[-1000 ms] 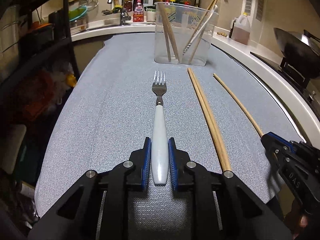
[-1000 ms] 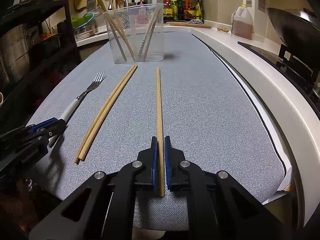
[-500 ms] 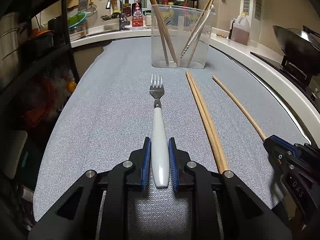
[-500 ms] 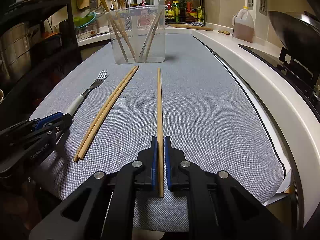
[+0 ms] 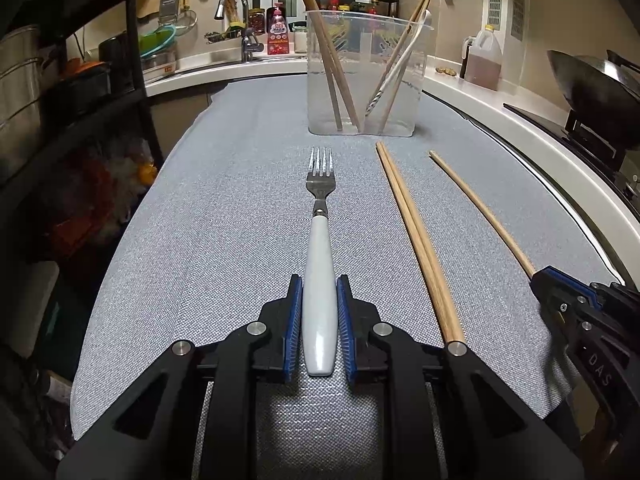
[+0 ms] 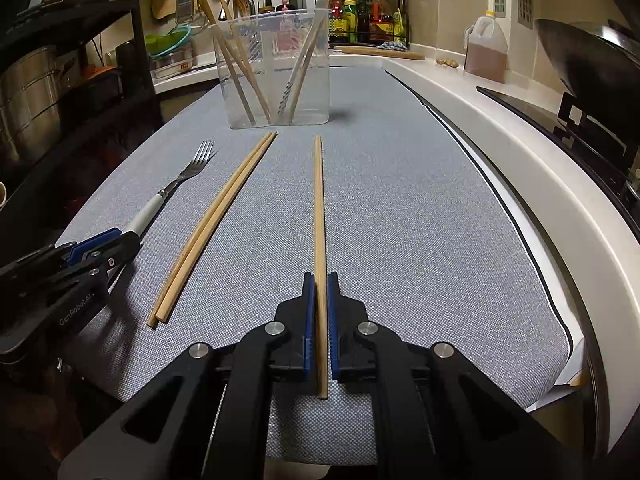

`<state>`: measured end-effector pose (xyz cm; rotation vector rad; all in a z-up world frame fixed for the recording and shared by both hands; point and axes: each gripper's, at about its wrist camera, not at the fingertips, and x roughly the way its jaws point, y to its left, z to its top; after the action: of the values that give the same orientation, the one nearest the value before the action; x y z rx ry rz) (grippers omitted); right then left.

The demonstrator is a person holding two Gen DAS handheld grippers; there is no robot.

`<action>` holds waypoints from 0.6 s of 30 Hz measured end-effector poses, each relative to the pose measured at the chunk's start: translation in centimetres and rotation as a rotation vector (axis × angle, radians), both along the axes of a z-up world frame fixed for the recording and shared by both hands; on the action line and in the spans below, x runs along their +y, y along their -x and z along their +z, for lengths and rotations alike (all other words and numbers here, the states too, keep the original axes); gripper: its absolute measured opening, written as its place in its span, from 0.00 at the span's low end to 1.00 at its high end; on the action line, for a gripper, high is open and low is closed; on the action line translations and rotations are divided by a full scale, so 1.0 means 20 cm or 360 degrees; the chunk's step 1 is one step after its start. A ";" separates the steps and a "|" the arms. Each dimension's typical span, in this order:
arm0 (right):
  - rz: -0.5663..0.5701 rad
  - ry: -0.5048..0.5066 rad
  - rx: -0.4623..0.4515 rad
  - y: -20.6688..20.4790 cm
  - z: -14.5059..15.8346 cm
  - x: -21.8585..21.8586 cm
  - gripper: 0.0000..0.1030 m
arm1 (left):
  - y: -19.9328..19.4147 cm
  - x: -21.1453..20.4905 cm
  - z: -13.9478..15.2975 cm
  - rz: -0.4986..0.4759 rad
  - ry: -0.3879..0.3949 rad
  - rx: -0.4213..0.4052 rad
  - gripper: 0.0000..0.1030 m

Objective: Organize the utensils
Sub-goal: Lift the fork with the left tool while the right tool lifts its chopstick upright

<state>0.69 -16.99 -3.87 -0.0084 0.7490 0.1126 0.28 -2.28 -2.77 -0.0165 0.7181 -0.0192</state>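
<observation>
Left fingers [image 5: 319, 300] clamped on fork [image 5: 319, 264] handle; right fingers [image 6: 319, 300] clamped on single chopstick [image 6: 318, 216]. Both lie flat on desk [image 5: 224, 240], short of clear container [image 5: 362, 76]. My worry: end grips, so long tips may droop, catch container rim.

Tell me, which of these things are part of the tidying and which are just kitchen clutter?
Part of the job: fork, single chopstick, chopstick pair, clear container.

Just lying about: wok, oil jug, faucet.
</observation>
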 end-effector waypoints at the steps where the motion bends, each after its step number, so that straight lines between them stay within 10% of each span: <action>1: 0.0000 0.0000 0.0000 0.00 0.00 0.00 0.06 | 0.00 0.00 0.00 0.0001 0.0002 0.0000 0.17; 18: 0.0008 0.0004 0.0012 -0.01 0.00 0.00 0.06 | -0.02 0.00 0.00 0.0006 0.0009 0.0001 0.17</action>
<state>0.89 -17.07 -3.80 -0.0121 0.7566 0.1163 0.62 -2.33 -2.73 -0.0234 0.7189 -0.0175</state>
